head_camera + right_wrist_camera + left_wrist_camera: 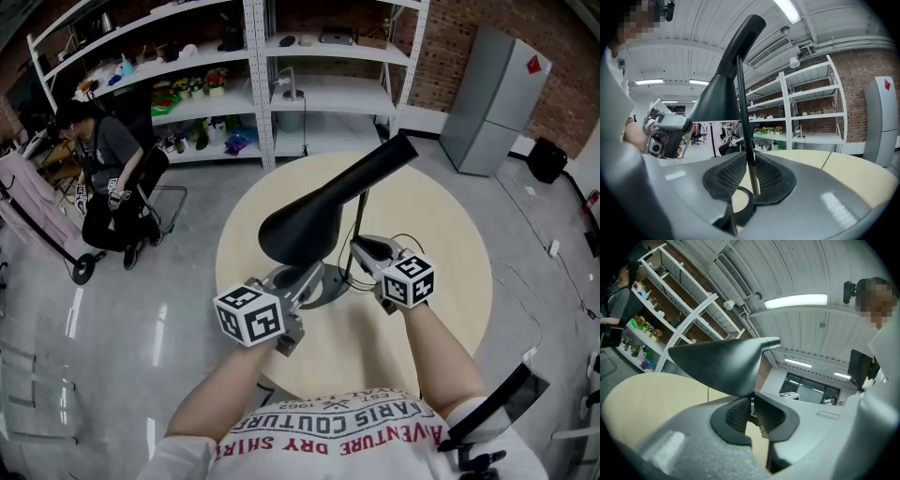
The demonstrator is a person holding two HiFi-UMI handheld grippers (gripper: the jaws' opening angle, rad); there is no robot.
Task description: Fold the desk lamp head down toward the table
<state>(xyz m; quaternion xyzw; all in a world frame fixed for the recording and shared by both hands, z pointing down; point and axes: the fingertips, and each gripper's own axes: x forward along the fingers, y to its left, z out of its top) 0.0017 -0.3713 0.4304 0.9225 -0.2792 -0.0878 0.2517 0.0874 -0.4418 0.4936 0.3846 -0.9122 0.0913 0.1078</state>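
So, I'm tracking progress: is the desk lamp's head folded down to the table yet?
Partly: lamp head slopes down, rim pinched by the left hand-held gripper, clear above the table.

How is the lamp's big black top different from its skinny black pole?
The black cone-shaped lamp head is wide and flared; the thin black stem is a narrow rod. The head lies tilted, with its narrow end pointing up and away, while the stem stands nearly upright. The left gripper pinches the head's rim; the right gripper clamps the stem. Both are black and belong to one lamp.
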